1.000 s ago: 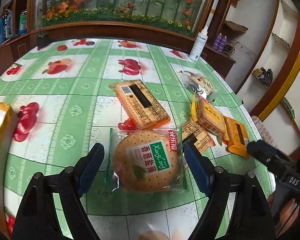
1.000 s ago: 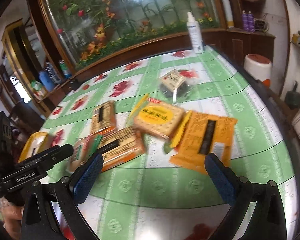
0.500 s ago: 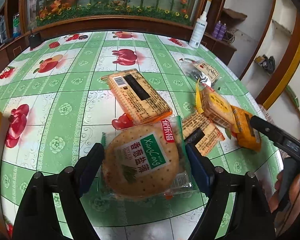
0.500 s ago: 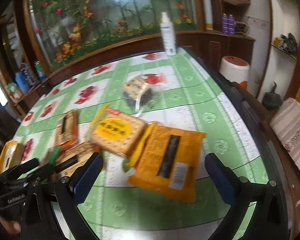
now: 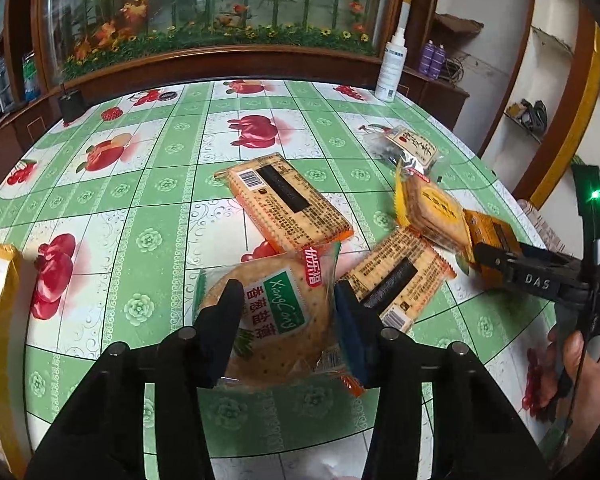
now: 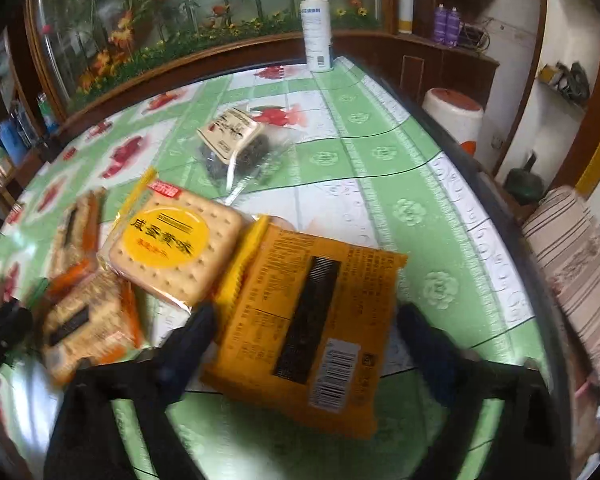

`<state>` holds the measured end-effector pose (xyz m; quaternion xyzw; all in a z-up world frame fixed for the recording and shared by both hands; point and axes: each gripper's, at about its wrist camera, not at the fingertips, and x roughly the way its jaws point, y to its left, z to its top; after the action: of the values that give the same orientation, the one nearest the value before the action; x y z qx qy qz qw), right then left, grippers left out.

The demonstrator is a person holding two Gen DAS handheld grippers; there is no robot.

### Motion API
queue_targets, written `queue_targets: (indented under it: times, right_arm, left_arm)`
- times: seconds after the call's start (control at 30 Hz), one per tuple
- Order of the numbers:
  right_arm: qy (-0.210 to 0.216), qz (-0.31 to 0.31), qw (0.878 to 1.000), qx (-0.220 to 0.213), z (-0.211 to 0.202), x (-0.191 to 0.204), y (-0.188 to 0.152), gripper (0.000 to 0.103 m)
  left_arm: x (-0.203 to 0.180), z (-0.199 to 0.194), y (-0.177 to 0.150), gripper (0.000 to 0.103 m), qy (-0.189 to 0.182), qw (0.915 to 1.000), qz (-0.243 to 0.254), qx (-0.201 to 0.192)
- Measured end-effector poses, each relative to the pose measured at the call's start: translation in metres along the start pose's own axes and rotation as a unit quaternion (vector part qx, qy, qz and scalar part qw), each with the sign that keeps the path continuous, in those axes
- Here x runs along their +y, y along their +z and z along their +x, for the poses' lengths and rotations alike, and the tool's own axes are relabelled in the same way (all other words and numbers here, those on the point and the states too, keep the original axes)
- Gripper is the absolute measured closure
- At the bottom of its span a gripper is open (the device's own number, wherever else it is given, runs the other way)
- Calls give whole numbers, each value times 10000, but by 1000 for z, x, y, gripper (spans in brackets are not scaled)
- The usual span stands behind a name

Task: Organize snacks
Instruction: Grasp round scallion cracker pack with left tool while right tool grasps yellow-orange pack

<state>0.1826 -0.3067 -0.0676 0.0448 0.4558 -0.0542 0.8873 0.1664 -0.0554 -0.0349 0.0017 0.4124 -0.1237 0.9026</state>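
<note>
Clamped across the round cracker pack, the left gripper holds it above the table. Right gripper jaws stand apart, straddling the orange packet, whose long axis runs between them.

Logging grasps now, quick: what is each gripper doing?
Left gripper: shut on the round cracker pack.
Right gripper: open, fingers on either side of the orange packet.
</note>
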Motion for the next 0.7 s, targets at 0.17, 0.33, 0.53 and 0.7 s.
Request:
queue_targets:
  times: [0.17, 0.33, 0.53, 0.7]
  right_arm:
    - [-114, -80, 9999, 47, -2, 2, -3, 15]
    - [-48, -30, 10000, 25, -2, 1, -2, 14]
    - [7, -106, 9999, -14, -4, 2, -4, 20]
    - [141, -55, 9999, -40, -12, 0, -10, 27]
  left_arm:
    - [11, 3, -1, 25, 100, 9998, -173, 99]
    - [12, 11, -2, 20, 232, 9994, -147, 229]
    - [21, 21, -2, 15, 80, 9987, -448, 237]
    - [19, 13, -5, 27, 40, 9991, -387, 166]
